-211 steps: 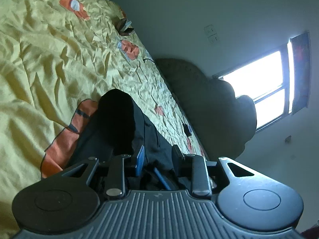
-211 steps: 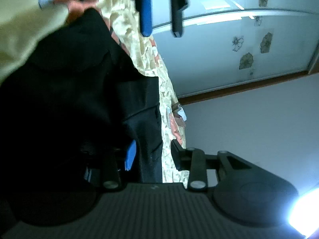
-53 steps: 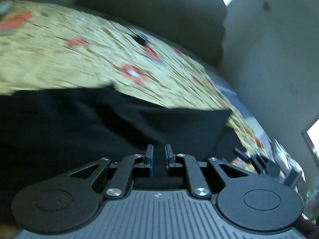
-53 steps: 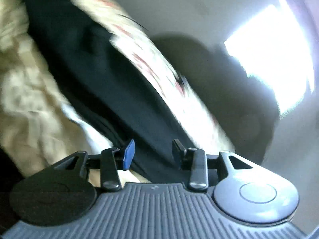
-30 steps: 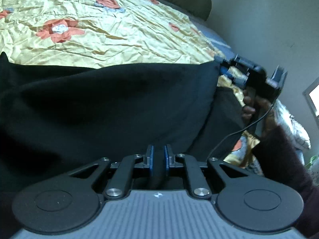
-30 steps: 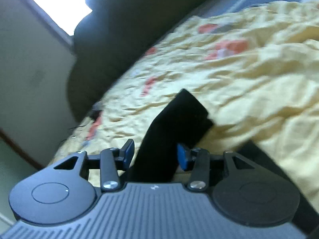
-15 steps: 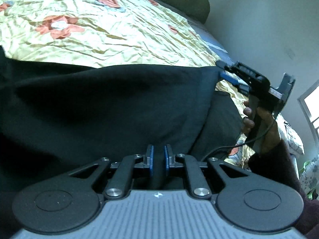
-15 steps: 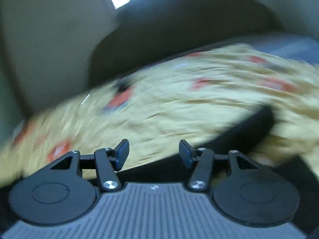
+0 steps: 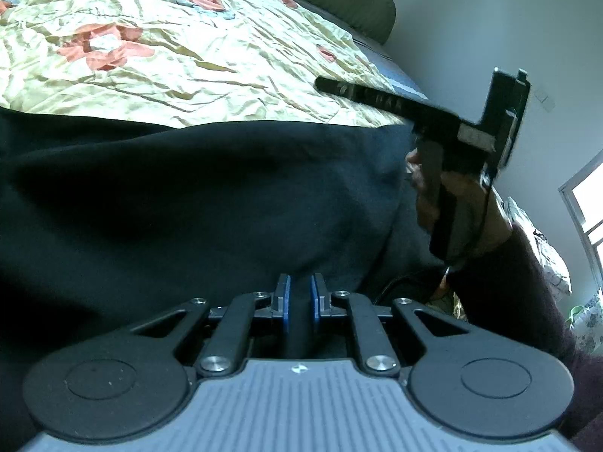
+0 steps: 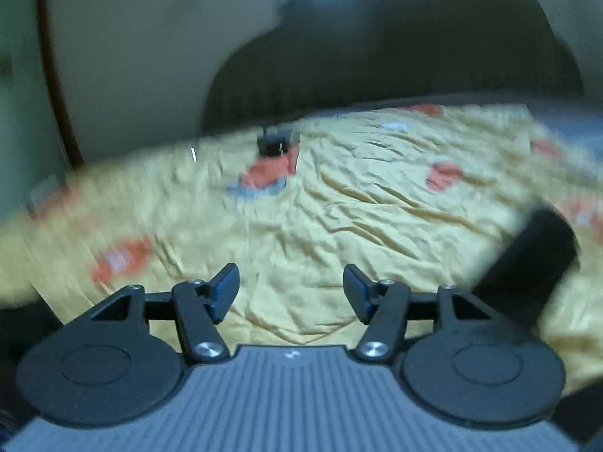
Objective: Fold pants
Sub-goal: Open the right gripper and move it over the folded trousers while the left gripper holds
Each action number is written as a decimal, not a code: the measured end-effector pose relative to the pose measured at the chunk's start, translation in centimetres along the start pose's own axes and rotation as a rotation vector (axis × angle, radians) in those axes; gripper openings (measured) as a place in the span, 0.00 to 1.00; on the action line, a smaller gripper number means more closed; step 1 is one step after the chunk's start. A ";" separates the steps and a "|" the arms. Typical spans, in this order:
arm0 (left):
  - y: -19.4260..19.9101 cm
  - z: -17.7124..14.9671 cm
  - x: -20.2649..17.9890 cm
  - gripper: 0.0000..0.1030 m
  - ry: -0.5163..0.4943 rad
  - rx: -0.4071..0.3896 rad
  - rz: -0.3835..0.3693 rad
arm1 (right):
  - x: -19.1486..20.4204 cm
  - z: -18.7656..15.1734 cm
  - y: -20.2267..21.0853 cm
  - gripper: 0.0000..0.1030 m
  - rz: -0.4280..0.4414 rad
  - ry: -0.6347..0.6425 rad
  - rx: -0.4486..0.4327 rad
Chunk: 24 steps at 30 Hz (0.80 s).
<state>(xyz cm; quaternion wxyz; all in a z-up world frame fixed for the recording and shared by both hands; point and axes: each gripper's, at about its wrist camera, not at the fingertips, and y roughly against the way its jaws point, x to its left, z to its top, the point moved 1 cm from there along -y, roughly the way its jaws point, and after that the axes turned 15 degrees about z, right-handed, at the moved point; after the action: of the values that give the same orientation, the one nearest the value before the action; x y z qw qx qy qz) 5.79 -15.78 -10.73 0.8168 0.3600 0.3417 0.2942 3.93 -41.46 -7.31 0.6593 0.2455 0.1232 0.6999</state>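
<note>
1. Left gripper (image 9: 300, 295) pinched shut on a fold of the black pants (image 9: 188, 196), blue pads with only a thin strip of cloth between them, same clamp as half a second ago.
2. Right gripper (image 10: 290, 289) spread wide, nothing between its fingers; a second ago a strip of black cloth ran between them, now let go.
3. Pants spread dark across the near half of the left wrist view, over the yellow bedspread (image 9: 188, 49); far edge much where it lay before.
4. In the right wrist view, only one end of the pants (image 10: 527, 263) showing, off to the right of the fingers, no longer between them.
5. Right hand (image 9: 452, 203) and its tool raised higher above the right edge of the pants than half a second ago.
6. Farther off, orange flower print, a small dark object (image 10: 273, 143) on the bedspread, then a dark headboard (image 10: 395, 56); right view blurred.
</note>
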 end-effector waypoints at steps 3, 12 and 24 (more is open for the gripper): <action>0.0 0.0 0.3 0.12 0.008 0.004 -0.016 | 0.5 -1.4 1.8 0.56 0.056 -0.042 0.006; -0.2 0.1 0.5 0.12 0.010 0.010 -0.035 | -14.6 -7.2 11.8 0.58 -0.053 -0.701 -0.258; 0.0 0.5 0.0 0.12 -0.004 0.014 -0.033 | -15.9 -8.4 12.9 0.47 -0.118 -0.779 -0.387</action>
<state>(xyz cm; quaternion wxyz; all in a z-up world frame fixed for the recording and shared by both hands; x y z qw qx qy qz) 6.21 -16.02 -10.48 0.8196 0.3608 0.3478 0.2776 -11.28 -57.16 -10.89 0.7291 0.3559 -0.2543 0.5264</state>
